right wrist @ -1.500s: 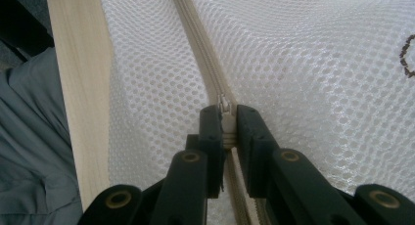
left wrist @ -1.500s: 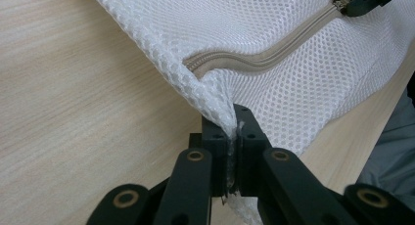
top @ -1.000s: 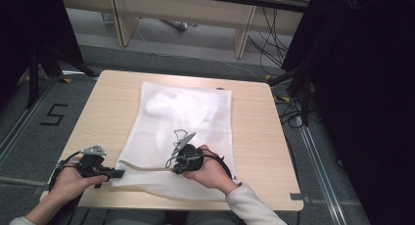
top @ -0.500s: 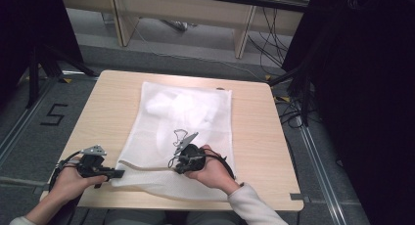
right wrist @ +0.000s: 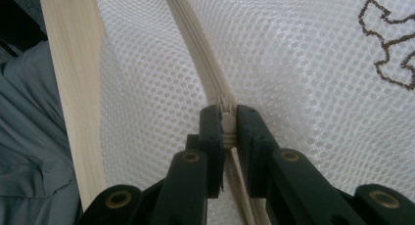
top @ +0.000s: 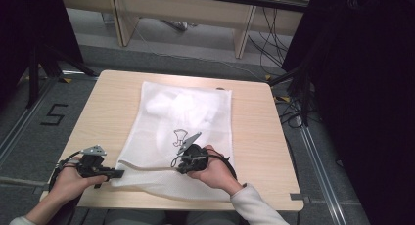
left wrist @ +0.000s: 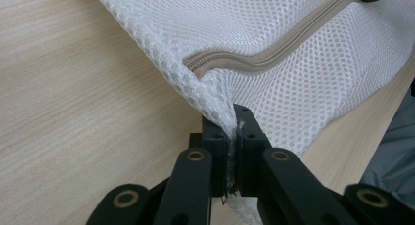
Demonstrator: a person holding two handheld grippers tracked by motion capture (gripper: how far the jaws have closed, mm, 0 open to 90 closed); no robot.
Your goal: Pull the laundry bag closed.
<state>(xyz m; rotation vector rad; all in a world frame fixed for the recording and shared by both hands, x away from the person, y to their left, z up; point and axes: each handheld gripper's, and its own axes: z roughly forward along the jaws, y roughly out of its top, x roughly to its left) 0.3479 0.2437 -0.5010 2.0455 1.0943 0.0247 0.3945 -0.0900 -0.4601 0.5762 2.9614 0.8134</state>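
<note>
Nothing moved, white mesh bag [top: 188,115] flat, beige zipper [left wrist: 274,54] shut.

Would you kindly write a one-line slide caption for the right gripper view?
Right gripper shut on the zipper pull of a white mesh laundry bag lying on a wooden table.

Both of the person's forearms are reaching in low from the near side. The left hand [top: 68,182] is holding the left gripper [top: 115,174] level, pointing to the right, its jaws pinched tight. The right hand [top: 215,168] is gripping the right gripper [top: 178,165], aimed leftward toward the other, jaws likewise clamped together.
</note>
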